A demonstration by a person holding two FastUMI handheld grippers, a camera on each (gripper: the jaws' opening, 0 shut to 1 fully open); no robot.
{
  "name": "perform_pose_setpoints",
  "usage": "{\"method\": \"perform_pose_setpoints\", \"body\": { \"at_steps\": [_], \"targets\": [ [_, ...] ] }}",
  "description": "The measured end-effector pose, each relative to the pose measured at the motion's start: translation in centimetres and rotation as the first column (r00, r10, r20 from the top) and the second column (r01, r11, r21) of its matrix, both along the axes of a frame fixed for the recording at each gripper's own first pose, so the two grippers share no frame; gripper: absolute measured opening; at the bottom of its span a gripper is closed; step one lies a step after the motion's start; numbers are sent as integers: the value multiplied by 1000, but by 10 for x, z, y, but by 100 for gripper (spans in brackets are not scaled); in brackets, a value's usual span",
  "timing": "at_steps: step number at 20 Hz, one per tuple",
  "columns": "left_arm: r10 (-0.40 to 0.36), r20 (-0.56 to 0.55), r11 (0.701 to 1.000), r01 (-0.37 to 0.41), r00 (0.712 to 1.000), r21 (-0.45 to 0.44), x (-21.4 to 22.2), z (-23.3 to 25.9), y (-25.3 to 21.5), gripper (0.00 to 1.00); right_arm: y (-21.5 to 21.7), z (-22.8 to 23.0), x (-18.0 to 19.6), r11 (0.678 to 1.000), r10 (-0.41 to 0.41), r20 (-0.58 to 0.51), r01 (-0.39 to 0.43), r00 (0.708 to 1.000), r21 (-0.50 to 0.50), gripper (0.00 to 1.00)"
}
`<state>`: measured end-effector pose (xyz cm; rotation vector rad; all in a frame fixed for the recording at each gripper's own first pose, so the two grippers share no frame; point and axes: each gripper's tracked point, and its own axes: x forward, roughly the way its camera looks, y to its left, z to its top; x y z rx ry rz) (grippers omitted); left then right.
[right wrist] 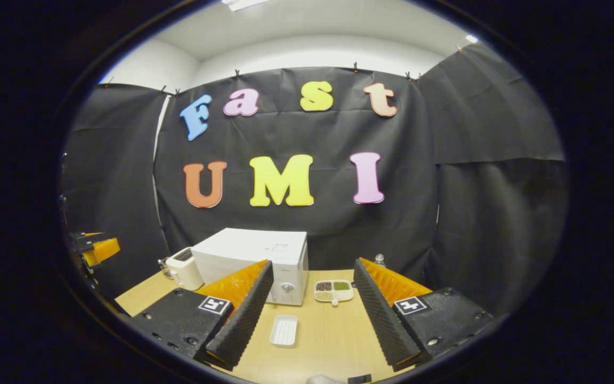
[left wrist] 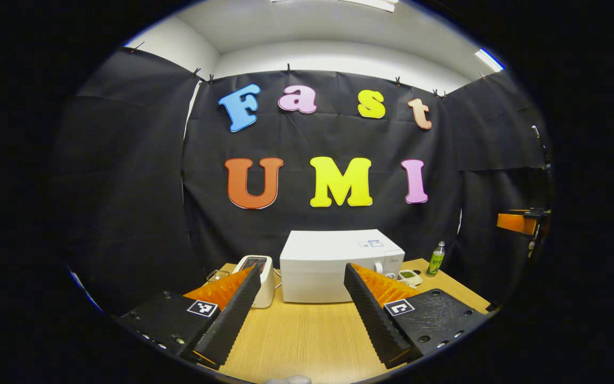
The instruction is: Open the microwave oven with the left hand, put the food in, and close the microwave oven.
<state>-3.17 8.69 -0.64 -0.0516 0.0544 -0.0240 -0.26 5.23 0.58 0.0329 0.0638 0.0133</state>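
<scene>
The booth was hung on three sides with black cloth clipped along the top, white wall and ceiling lights showing above it. A pale wooden table (left wrist: 307,336) took up the floor of it.

The microwave oven (left wrist: 333,266) sat toward the back of the table, close to the cloth, its door shut. In the left gripper view its long side ran across the table and its broad face looked toward me. In the right gripper view the control end with a round knob (right wrist: 287,287) was at its right.

A white toaster (left wrist: 261,277) stood just beside it on the left. To its right lay a small divided dish of food (right wrist: 333,290), holding dark, green and pale portions, and a green bottle (left wrist: 436,259) stood near the table's back corner. A white ridged tray (right wrist: 284,330) lay nearer, in front of the oven.

The left gripper (left wrist: 301,304) hung above the table with fingers spread wide, holding nothing. The right gripper (right wrist: 312,309) was likewise spread and empty.
</scene>
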Motion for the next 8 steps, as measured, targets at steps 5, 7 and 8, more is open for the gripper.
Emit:
{"method": "perform_pose_setpoints", "body": {
  "at_steps": [5, 7, 8],
  "targets": [
    [-2, 15, 1000, 2, 1000, 4, -9, 6, -2, 98, 3, 7, -9, 1000, -1, 15, 1, 1000, -2, 97],
    [4, 10, 1000, -4, 1000, 10, -11, 4, -2, 89, 3, 9, -11, 1000, -1, 19, 2, 1000, -5, 91],
    [4, 7, 1000, -4, 1000, 7, -12, 3, -4, 98, 2, 11, -12, 1000, -4, 23, 5, 1000, -5, 91]
  ]
}}
